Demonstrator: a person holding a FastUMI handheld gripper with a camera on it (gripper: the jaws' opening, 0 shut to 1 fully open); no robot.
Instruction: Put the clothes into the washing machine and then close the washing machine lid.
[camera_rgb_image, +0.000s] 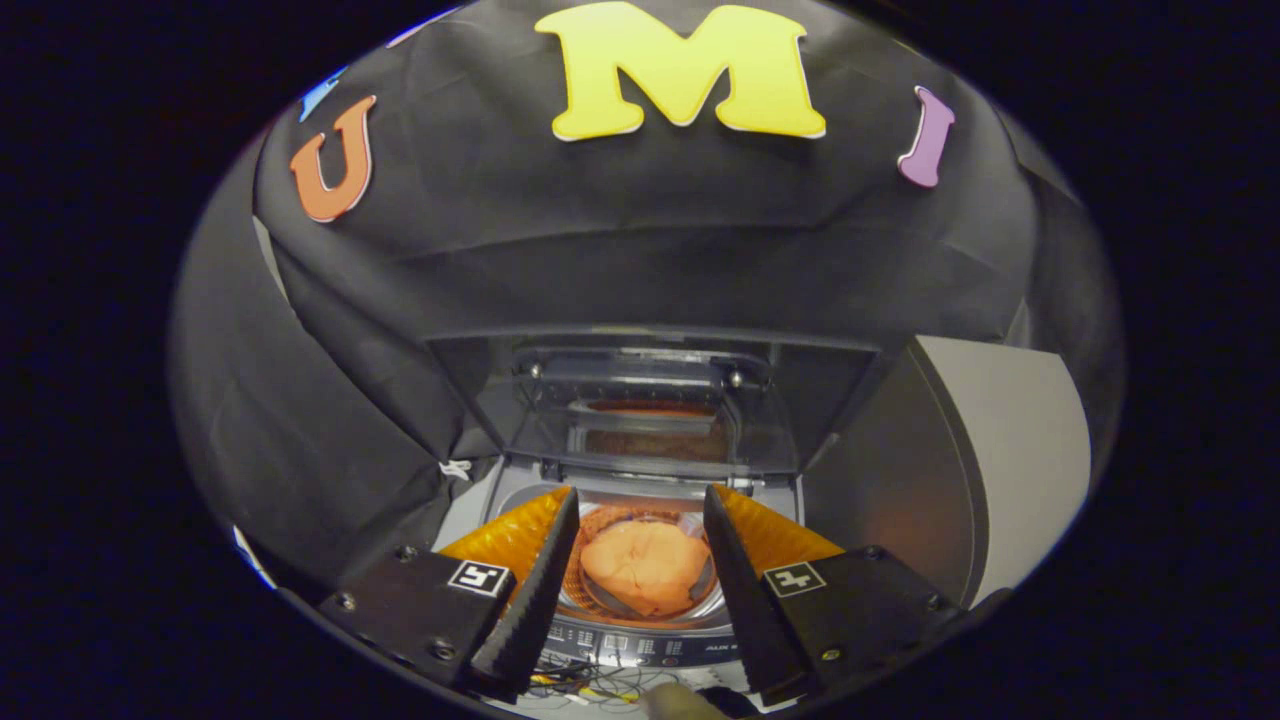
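One orange garment (645, 565) is already sitting down in the drum of the washing machine (640, 600), bunched into a soft lump, so the clothes half of the job looks done to me. What's left is the lid (650, 405), which is standing up open at the back of the machine, see-through with a dark frame and a reflection of the orange stuff in it.

Handling-wise, the cloth is light and floppy and I'd guess it needs no more fussing unless a bit is hanging over the rim, which I can't see happening here. The lid is the stiff one: a rigid hinged panel, probably light, and smooth enough that fingers could slip on the clear part. I'd go for its top free edge or the dark frame and tip it forward, or just push it from behind, rather than pinching the clear panel.

The gripper (640, 540) is hovering above the front of the machine, pointing down and forward into the opening, the control panel (640, 640) just below it. Its fingers (535, 590) are spread wide apart with nothing between them, the garment showing through the gap, well below. A grey cabinet (1000, 460) stands just beside the machine.
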